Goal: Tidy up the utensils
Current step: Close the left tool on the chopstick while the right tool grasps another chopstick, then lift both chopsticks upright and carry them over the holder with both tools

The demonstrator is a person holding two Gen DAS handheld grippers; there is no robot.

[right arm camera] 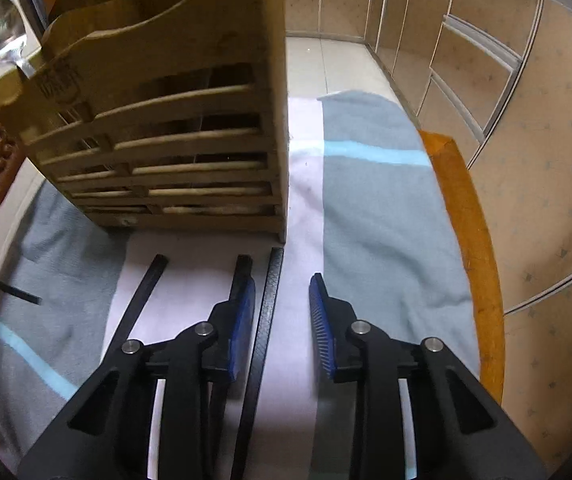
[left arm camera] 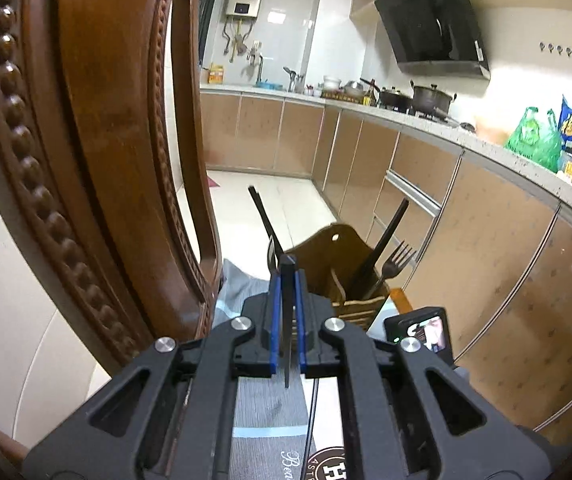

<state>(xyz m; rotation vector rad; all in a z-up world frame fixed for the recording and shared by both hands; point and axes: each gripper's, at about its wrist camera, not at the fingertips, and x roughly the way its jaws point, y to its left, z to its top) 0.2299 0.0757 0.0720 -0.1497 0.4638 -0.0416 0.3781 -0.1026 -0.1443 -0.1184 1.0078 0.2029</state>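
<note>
I'm mid-sort: the left gripper (left arm camera: 287,312) is clamped on one black chopstick (left arm camera: 287,320), which stands nearly edge-on between the blue pads, its tip poking up past them. It hangs above the cloth-covered table, aimed gently downward at the wooden utensil holder (left arm camera: 338,264) ahead, where a fork (left arm camera: 396,262) and other dark chopsticks already stand in the compartments. By my reading, the next move for this hand is to carry the stick over the holder's rim, tip it closer to upright and release it into a slot (which slot suits it I can't judge from here).

The right gripper (right arm camera: 282,312) points steeply down at the white and grey cloth (right arm camera: 386,220) just in front of the holder's slatted face. Its jaws stand apart, straddling another chopstick (right arm camera: 264,320) that lies flat beside the left pad; the pads don't yet press on it. Two more sticks lie just to the left. A spoon (right arm camera: 0,36) sits in the holder's far-left compartment. This hand needs to settle lower and pinch squarely before lifting
</note>
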